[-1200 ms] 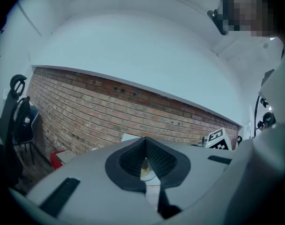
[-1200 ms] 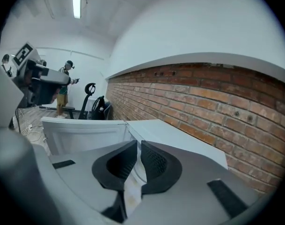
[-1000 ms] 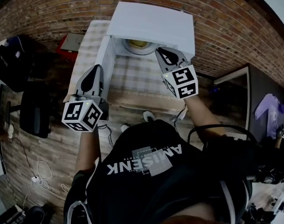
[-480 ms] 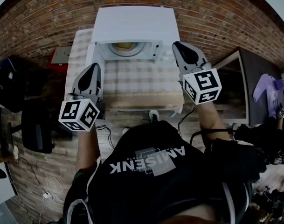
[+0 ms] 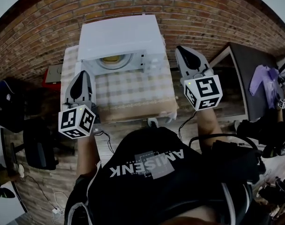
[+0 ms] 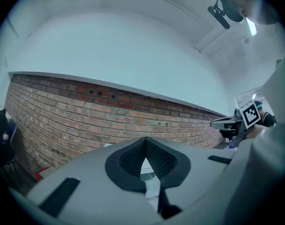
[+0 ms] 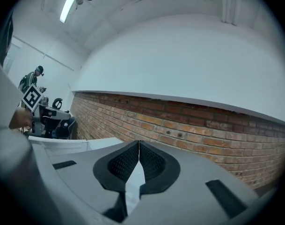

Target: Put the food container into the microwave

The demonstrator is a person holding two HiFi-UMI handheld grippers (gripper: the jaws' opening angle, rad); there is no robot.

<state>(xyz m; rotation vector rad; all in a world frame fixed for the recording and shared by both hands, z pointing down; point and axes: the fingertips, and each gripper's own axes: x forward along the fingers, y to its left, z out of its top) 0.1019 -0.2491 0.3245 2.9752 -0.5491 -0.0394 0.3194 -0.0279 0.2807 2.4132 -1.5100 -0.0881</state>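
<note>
The white microwave (image 5: 119,34) stands on the checked table (image 5: 133,90) against the brick wall, its cavity open toward me. Inside it lies the round food container (image 5: 113,60) with yellowish contents. My left gripper (image 5: 81,75) hovers at the table's left edge, in front of the microwave's left corner, shut and empty. My right gripper (image 5: 180,49) is held off the microwave's right side. Its jaws have just been closing with nothing between them, and the tips now meet. In the left gripper view the pads (image 6: 133,161) touch; in the right gripper view the pads (image 7: 149,163) touch too.
A dark cabinet (image 5: 254,74) stands to the right of the table. A black chair (image 5: 39,142) and a red object (image 5: 53,72) sit to the left. Cables trail over the wooden floor (image 5: 53,186). The brick wall (image 5: 212,18) runs behind the microwave.
The right gripper has drawn away from the microwave's opening and swung out to its right side. The left gripper has shifted slightly left along the table's edge.
</note>
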